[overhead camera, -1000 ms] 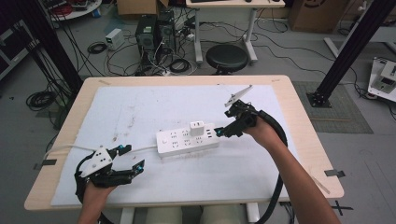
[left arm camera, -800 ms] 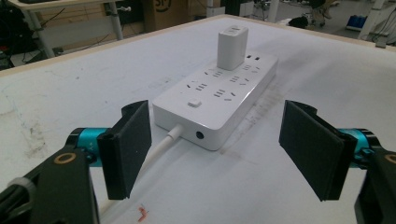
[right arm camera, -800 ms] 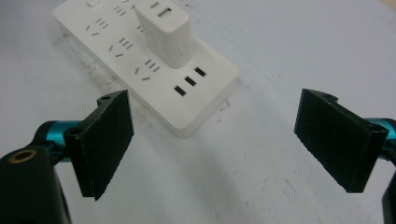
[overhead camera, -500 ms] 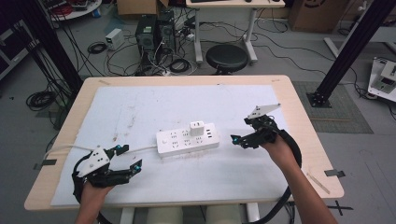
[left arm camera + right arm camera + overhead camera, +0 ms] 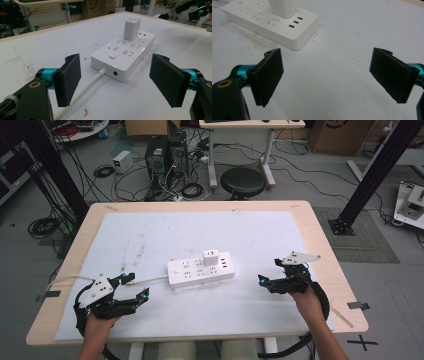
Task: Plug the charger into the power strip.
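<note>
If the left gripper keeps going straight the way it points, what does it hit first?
Probably the near end of the power strip, where its white cable plugs in; the left gripper is open, with that cable running between its jaws.

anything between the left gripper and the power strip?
Nothing visible. The left gripper has its jaws open and empty, facing the cable end of the power strip. Between them lie bare white mat and the strip's own white cable, running under the jaws.

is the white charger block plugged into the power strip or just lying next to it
Plugged in. The charger block stands upright on top of the power strip, seated over a socket near its far end, with no tool touching it.
</note>
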A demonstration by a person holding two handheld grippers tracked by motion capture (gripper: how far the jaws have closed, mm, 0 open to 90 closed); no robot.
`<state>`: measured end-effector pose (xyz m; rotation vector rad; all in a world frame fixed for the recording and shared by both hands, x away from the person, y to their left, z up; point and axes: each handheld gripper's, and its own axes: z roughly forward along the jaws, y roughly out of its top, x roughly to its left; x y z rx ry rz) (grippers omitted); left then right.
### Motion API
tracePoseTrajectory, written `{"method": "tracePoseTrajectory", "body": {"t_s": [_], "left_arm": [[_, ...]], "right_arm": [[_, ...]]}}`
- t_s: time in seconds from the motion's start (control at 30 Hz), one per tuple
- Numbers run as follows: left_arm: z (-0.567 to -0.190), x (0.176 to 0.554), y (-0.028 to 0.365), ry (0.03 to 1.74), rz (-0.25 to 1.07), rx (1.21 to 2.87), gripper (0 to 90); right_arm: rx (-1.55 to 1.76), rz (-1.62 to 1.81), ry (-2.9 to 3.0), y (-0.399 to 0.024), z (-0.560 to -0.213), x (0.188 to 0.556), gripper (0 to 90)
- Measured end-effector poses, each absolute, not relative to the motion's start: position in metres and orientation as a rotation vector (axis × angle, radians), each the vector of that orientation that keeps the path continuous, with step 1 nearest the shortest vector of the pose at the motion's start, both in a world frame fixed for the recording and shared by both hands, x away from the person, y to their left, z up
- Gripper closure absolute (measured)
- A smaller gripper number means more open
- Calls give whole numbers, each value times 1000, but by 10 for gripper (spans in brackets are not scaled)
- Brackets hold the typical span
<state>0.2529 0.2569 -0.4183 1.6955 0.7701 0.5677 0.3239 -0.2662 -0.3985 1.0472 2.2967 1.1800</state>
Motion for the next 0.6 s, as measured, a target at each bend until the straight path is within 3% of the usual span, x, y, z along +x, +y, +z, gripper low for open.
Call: {"method": "tracePoseTrajectory", "body": {"t_s": [0.6], "left_arm": [[-414,258,254,771,568,1701,253]], "right_arm": [[1134,1203,2226,-288,-414,312,123]]}}
